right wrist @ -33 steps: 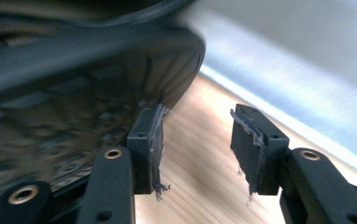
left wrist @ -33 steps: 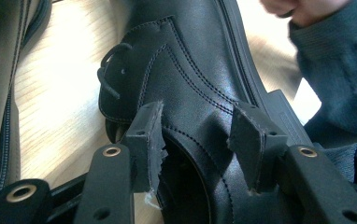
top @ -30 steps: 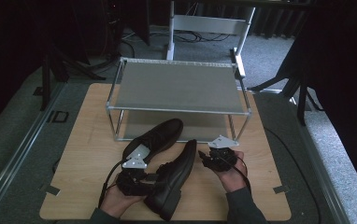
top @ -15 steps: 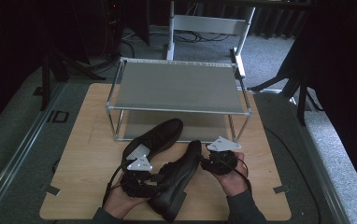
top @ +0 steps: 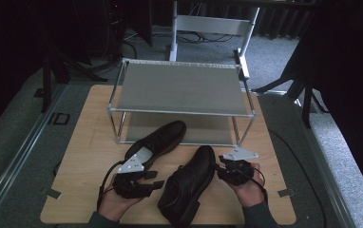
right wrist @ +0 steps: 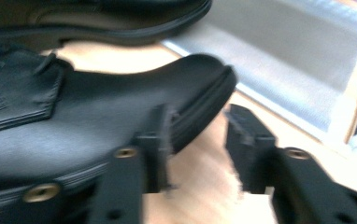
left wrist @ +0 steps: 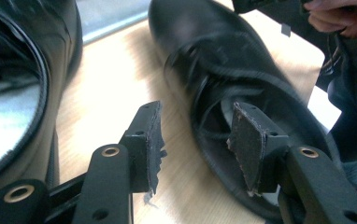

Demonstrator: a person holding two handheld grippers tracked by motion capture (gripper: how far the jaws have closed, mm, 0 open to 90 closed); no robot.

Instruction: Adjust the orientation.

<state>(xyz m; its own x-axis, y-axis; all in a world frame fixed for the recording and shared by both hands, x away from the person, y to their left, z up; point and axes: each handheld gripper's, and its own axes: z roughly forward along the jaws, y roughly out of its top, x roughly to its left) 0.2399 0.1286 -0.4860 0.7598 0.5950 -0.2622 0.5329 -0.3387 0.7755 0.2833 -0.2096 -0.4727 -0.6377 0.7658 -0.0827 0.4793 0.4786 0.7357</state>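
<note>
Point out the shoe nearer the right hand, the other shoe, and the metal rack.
near shoe (top: 189, 185), high view, on its laced upper.
far shoe (top: 163, 137), high view, on its toe half.
rack (top: 182, 88), high view, on the bare top shelf.

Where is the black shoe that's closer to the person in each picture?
High view: the near shoe lies low in the middle, between the two hands.
Left gripper view: upper right, its open collar by the right jaw.
Right gripper view: left side, toe pointing right.
Shared landmark: the other shoe, lying beside it.
</note>
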